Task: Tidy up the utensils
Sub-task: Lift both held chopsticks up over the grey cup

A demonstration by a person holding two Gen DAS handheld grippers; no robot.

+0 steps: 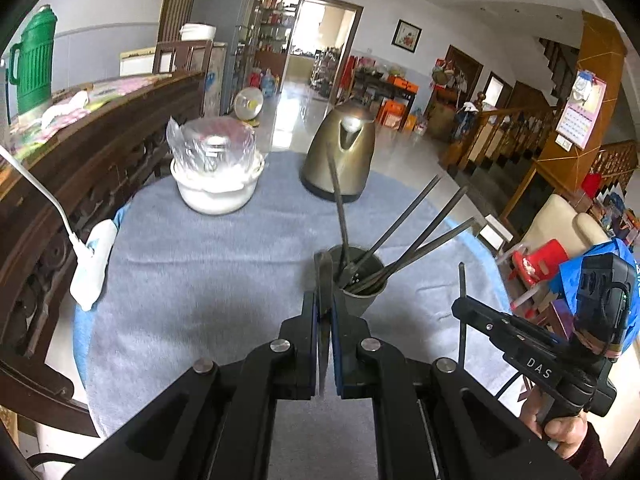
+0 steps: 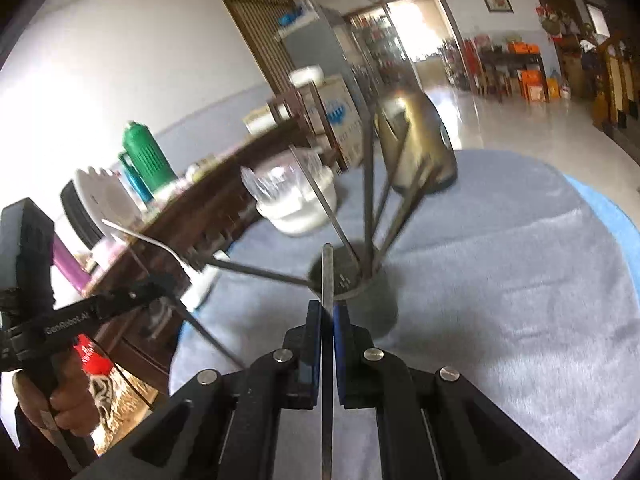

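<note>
Each claw is clamped on 1 thin metal utensil: the left claw [image 1: 325, 322] on a flat dark one [image 1: 323, 280], the right claw [image 2: 327, 322] on a slim upright handle [image 2: 327, 276]. Both hover by the dark cylindrical metal holder [image 1: 360, 284] (already holding several) on the grey-clothed tabletop [image 1: 208, 264], probably for dropping in.

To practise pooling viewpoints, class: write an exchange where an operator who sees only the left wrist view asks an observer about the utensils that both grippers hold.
Operator: My utensil shows edge-on. How long is it?
Observer: In the right wrist view it is a long bar sticking out well below the left gripper.
Operator: Is the right gripper properly closed?
Observer: Yes. The right gripper has its pads clamped on a flat utensil, whose tip shows against the cup.
</note>
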